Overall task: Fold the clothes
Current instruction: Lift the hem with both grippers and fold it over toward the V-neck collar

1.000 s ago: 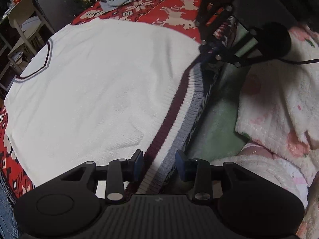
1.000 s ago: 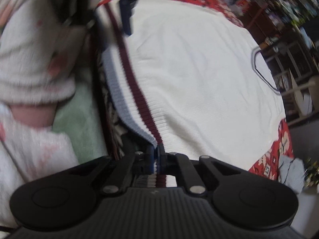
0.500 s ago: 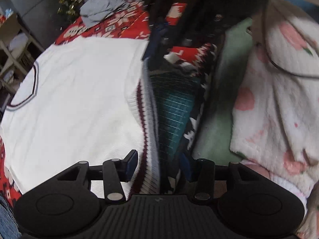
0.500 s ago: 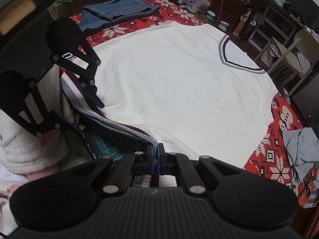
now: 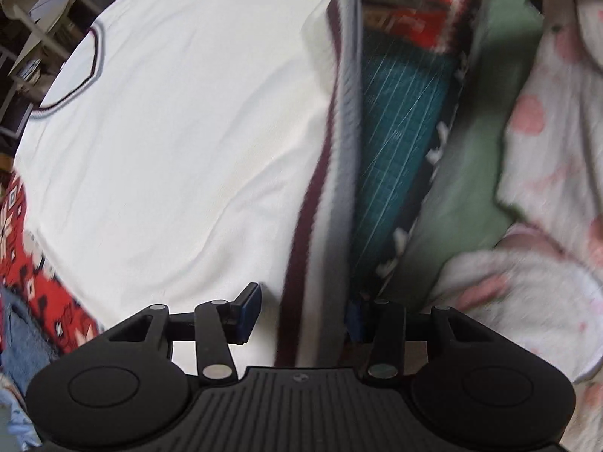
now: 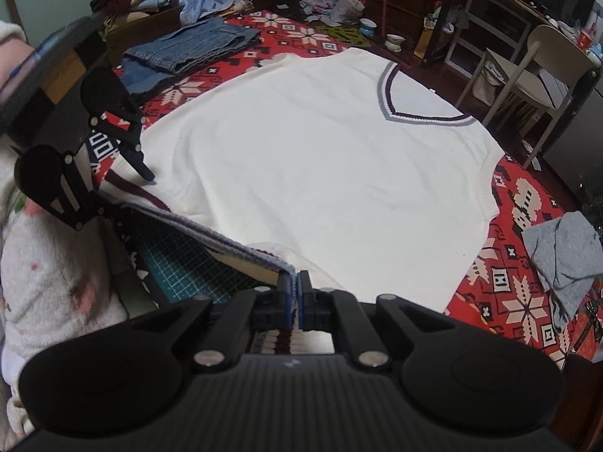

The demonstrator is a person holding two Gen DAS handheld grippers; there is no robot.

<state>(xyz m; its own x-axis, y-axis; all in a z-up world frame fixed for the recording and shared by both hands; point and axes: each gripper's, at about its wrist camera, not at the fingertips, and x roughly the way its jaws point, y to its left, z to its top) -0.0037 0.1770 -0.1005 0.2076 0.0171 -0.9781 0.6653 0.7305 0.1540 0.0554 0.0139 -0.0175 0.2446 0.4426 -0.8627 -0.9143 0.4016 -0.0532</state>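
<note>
White vest (image 6: pixel 320 158) on red patterned blanket (image 6: pixel 501 275), green cutting mat (image 6: pixel 177 267), cluttered room

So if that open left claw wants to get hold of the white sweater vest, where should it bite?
Probably the striped ribbed hem, coming from above so one finger goes each side. The right gripper already pinches that hem and lifts it off the green mat, so it stands on edge, running straight through the left gripper.
</note>
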